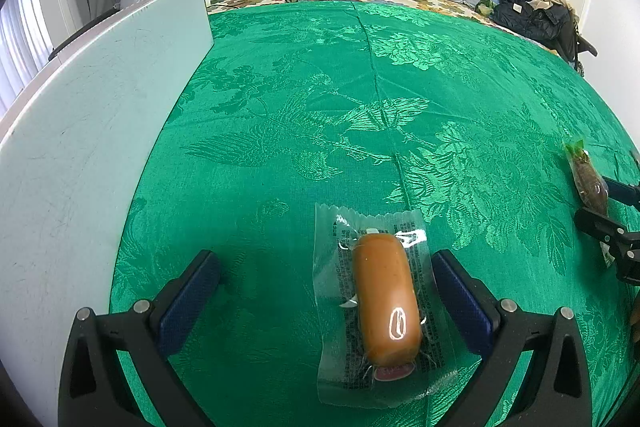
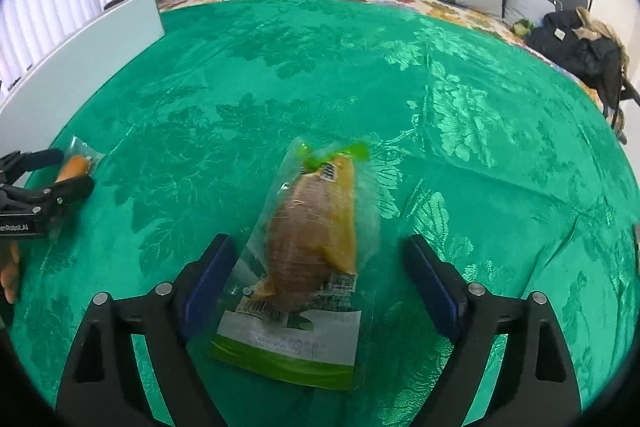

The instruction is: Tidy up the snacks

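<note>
Sausage pack (image 1: 380,307) between wide jaws | bread bag (image 2: 312,259) blurred, label unreadable

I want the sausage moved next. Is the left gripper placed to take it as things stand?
Probably yes. The left gripper is open, and the packaged sausage lies flat on the green cloth between its fingers, close to the right-hand one. Nothing blocks it.
</note>
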The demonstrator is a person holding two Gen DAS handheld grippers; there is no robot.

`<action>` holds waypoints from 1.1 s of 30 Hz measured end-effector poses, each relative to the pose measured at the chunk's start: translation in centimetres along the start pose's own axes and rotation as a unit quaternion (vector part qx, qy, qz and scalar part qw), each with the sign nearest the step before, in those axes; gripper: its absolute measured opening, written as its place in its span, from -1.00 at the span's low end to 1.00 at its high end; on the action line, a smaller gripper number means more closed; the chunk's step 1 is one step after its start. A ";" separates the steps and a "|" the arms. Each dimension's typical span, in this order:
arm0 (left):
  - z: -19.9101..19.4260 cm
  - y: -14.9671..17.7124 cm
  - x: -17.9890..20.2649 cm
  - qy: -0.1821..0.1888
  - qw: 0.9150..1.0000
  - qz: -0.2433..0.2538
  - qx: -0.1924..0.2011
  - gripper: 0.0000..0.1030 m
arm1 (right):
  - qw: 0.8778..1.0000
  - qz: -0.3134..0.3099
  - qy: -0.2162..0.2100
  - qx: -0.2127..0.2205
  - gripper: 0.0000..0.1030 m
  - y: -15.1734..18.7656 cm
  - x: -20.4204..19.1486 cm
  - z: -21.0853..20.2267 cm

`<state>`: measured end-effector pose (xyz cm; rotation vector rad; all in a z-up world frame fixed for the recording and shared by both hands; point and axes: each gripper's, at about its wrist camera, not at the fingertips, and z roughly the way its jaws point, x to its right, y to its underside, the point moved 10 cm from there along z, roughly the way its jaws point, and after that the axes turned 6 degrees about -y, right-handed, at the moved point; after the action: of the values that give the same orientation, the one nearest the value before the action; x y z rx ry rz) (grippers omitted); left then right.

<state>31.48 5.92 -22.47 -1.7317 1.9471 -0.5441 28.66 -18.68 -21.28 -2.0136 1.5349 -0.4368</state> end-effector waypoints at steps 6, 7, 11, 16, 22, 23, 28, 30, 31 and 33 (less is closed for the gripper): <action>0.1 -0.1 0.0 -0.002 1.000 -0.001 -0.001 1.00 | 1.000 0.003 0.001 0.000 0.76 -0.2 0.5 0.3; 0.4 -0.6 0.2 -0.001 1.000 0.004 -0.003 1.00 | 1.000 0.003 0.001 0.000 0.76 -0.3 0.5 0.1; 1.2 -1.7 0.2 0.001 1.000 0.004 -0.003 1.00 | 1.000 0.003 0.001 0.000 0.76 -0.3 0.6 0.3; 1.1 -1.6 0.2 -0.004 1.000 -0.005 0.000 1.00 | 1.000 0.003 0.001 0.000 0.76 -0.2 0.4 0.0; 1.1 -1.6 0.2 -0.004 1.000 -0.006 0.000 1.00 | 1.000 0.003 0.002 0.001 0.76 0.0 0.3 -0.3; 1.1 -1.6 0.2 -0.004 1.000 -0.006 0.000 1.00 | 1.000 0.003 0.002 0.001 0.76 0.0 0.3 -0.3; 1.1 -1.6 0.2 -0.004 1.000 -0.006 0.000 1.00 | 1.000 0.003 0.002 0.001 0.76 0.0 0.5 -0.3; 1.1 -1.6 0.2 -0.004 1.000 -0.006 0.000 1.00 | 1.000 0.003 0.002 0.001 0.76 0.0 0.6 -0.3; 1.1 -1.6 0.2 -0.004 1.000 -0.006 0.000 1.00 | 1.000 0.003 0.002 0.001 0.76 0.0 0.5 -0.3; 1.1 -1.6 0.2 -0.004 1.000 -0.006 0.000 1.00 | 1.000 0.003 0.002 0.001 0.76 -0.1 0.6 -0.2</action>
<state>33.40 5.54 -22.44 -1.7428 1.9329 -0.5417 28.79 -19.30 -21.11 -2.0063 1.5420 -0.4402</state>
